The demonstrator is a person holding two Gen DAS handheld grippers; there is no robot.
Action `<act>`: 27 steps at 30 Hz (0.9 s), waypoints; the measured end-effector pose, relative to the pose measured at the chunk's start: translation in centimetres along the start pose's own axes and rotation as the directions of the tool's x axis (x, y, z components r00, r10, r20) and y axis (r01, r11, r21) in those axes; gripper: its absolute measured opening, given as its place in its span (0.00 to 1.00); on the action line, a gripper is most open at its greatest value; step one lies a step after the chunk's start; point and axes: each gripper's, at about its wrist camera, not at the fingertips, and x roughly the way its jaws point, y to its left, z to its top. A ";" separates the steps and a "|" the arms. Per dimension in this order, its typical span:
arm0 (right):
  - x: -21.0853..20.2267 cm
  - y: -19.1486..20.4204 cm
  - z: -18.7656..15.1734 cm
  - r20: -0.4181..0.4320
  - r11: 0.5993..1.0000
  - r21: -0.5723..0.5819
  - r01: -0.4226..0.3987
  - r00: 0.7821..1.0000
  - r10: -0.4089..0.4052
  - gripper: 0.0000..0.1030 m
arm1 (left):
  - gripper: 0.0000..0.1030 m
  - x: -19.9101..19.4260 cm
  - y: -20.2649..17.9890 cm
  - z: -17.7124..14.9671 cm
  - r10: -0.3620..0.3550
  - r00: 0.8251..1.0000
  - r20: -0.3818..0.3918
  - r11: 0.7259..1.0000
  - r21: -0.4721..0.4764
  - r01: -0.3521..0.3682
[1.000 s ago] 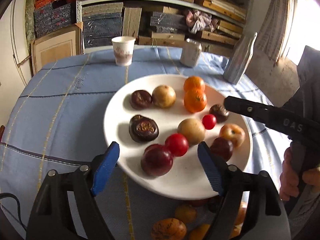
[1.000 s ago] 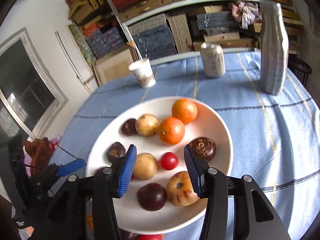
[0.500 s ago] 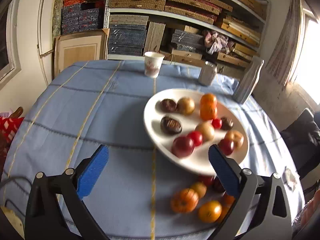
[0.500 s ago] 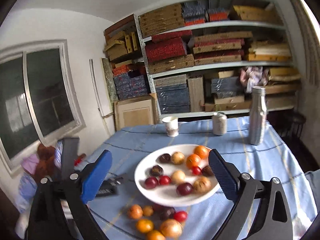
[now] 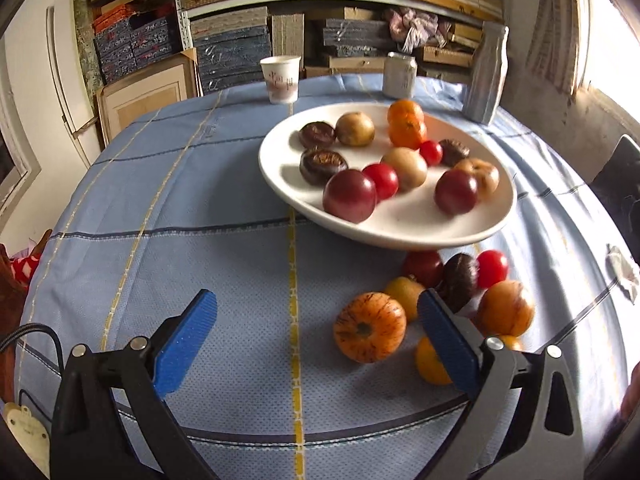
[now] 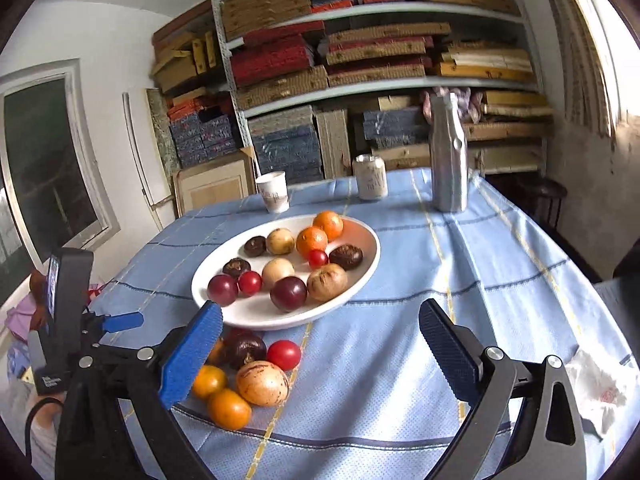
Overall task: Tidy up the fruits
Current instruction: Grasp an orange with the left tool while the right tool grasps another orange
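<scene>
Shelves (image 6: 380, 52) packed with flat boxes and woven mats fill the wall behind a round desk (image 5: 180, 208) covered with a light blue checked cloth. At the far side of the desk stand a paper cup (image 5: 281, 79), a drink can (image 5: 399, 75) and a silver bottle (image 6: 448, 152), each apart from the others.

Near the middle of the cloth sits a white plate (image 5: 400, 228) with fruits spread over it — two oranges (image 5: 406, 124) touching each other at the far rim, dark brown wrinkled fruits, pale yellow round ones, small red tomatoes and two dark red plums (image 5: 350, 196). Just in front of the plate a second group of fruits lies directly on the cloth: a striped orange fruit (image 5: 370, 327), a red tomato (image 5: 493, 268), a dark purple fruit (image 5: 458, 278) and some yellow-orange ones, all close together and partly touching.

The left hand-held gripper (image 5: 316, 340) hangs above the cloth with its blue pads wide apart and nothing between them; its right finger covers part of the loose group. The right hand-held gripper (image 6: 320, 348) is also spread wide and holds nothing — its left pad overlaps the edge of the loose fruits in its own view. A crumpled white tissue (image 6: 596, 384) lies on the cloth at the right side
</scene>
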 end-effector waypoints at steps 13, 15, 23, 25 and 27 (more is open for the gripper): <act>0.8 0.3 -0.5 -0.038 1.000 -0.010 -0.002 0.999 0.002 0.97 | 0.96 0.6 0.8 -0.3 -0.020 0.999 -0.034 1.000 -0.010 0.020; 0.9 0.2 -0.4 -0.041 1.000 -0.003 -0.006 0.999 0.006 0.97 | 0.96 -0.1 1.7 -0.7 -0.023 0.999 -0.022 0.999 -0.026 0.023; 0.8 0.8 -0.6 -0.049 0.999 -0.020 -0.029 0.998 0.028 0.97 | 0.96 -2.8 6.6 -4.2 0.046 0.999 -0.004 0.990 -0.137 -0.047; 0.9 0.9 -0.7 -0.053 0.999 -0.031 -0.031 0.998 0.030 0.97 | 0.96 -3.0 6.2 -4.4 0.041 0.999 0.005 0.993 -0.113 -0.040; 1.0 1.1 -0.9 -0.059 0.999 -0.037 -0.033 0.998 0.031 0.97 | 0.96 -2.8 5.3 -4.5 0.054 0.999 0.000 0.996 -0.067 -0.054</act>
